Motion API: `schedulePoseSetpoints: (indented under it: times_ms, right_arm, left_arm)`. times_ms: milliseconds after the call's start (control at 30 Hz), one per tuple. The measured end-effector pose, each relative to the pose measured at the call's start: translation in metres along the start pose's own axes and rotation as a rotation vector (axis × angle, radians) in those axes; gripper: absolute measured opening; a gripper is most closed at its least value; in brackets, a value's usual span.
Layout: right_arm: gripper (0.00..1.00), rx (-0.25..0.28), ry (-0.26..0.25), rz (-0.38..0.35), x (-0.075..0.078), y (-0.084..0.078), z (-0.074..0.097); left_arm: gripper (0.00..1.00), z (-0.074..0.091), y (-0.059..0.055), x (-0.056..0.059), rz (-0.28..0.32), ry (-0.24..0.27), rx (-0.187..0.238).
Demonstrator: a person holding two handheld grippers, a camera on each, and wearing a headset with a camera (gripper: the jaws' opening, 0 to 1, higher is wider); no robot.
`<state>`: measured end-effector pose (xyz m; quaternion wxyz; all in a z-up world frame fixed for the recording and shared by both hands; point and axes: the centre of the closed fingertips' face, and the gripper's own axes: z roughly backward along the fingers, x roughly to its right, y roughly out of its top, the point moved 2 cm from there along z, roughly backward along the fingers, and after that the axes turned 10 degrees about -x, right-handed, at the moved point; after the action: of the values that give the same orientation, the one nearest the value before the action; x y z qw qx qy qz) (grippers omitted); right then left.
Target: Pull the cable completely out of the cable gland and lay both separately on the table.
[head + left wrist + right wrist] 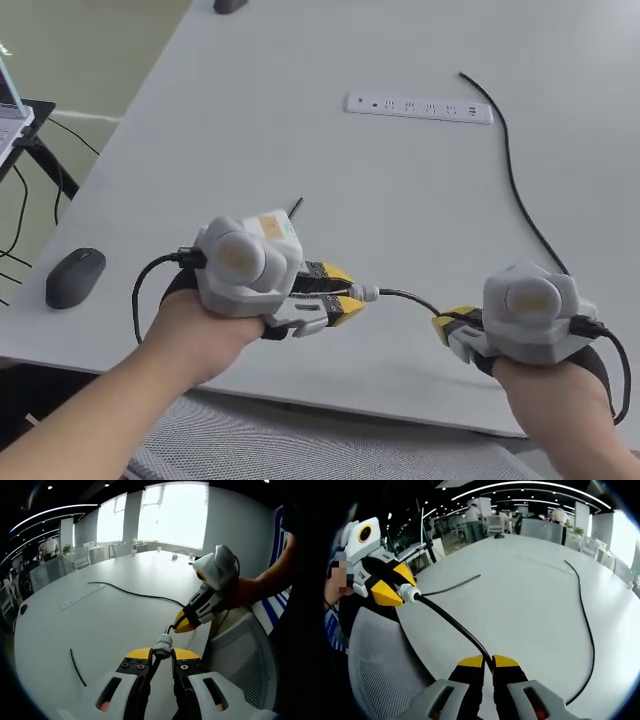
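White table [400,200], near edge: left gripper [345,291] pinches gland [363,293], right gripper [444,325] pinches cable [405,295]. Risk: weak pinch, cable slips, gland remains threaded.

Thin black cable [405,296] in a short sagging span, one end inside small white cable gland [362,292]

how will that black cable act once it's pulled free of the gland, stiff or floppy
Probably semi-flexible: the cable bends in a gentle arc between the cable gland and the right gripper, without kinking. It likely feels light, since a thin pinch holds it. Once laid on the table it may keep some curve rather than lie straight.
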<state>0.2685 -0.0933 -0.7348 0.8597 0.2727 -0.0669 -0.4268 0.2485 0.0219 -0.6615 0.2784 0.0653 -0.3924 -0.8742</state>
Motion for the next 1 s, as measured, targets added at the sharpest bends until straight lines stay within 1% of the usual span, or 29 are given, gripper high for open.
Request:
schedulePoseSetpoints:
  times_ms: [100,167,267,367,433,600,700,833,867,900,933,967,1000]
  right_arm:
    - [0.00,-0.002,0.001,0.009,-0.002,-0.001,0.001]
    - [0.01,0.013,-0.002,0.033,-0.002,0.000,0.003]
    - [0.01,0.026,0.009,0.034,0.000,0.001,0.006]
    - [0.02,0.033,0.011,0.066,-0.002,0.002,0.008]
    - [0.02,0.043,0.005,0.099,0.000,0.003,0.008]
    - [0.03,0.041,0.002,0.111,0.000,0.003,0.011]
    - [0.04,0.042,0.006,0.122,-0.002,0.002,0.013]
    - [0.10,0.047,-0.008,0.171,-0.006,0.004,0.018]
    - [0.11,0.061,-0.006,0.201,-0.009,0.007,0.021]
    - [0.13,0.062,-0.006,0.205,-0.010,0.008,0.022]
    - [0.15,0.067,-0.011,0.231,-0.013,0.012,0.027]
    - [0.16,0.087,-0.014,0.262,-0.015,0.018,0.031]
    - [0.17,0.118,0.003,0.291,-0.023,0.025,0.036]
  left_arm:
    - [0.16,0.000,-0.001,0.000,0.005,0.005,-0.001]
    - [0.16,0.000,-0.002,-0.001,0.010,0.011,-0.002]
    - [0.16,0.001,-0.003,-0.003,0.013,0.016,-0.004]
    - [0.16,0.001,-0.002,-0.004,0.012,0.021,-0.005]
    - [0.16,0.001,-0.001,-0.006,0.016,0.025,-0.004]
    - [0.16,0.001,0.001,-0.005,0.016,0.022,-0.010]
    - [0.16,0.001,0.001,-0.006,0.018,0.023,-0.009]
    - [0.16,0.001,-0.002,-0.005,0.014,0.020,-0.021]
    - [0.16,0.001,-0.002,-0.005,0.013,0.019,-0.024]
    - [0.16,0.001,-0.002,-0.005,0.014,0.019,-0.025]
    - [0.16,0.001,-0.002,-0.005,0.015,0.020,-0.024]
    - [0.16,0.001,-0.002,-0.005,0.016,0.019,-0.023]
    - [0.16,0.001,-0.002,-0.004,0.015,0.019,-0.024]
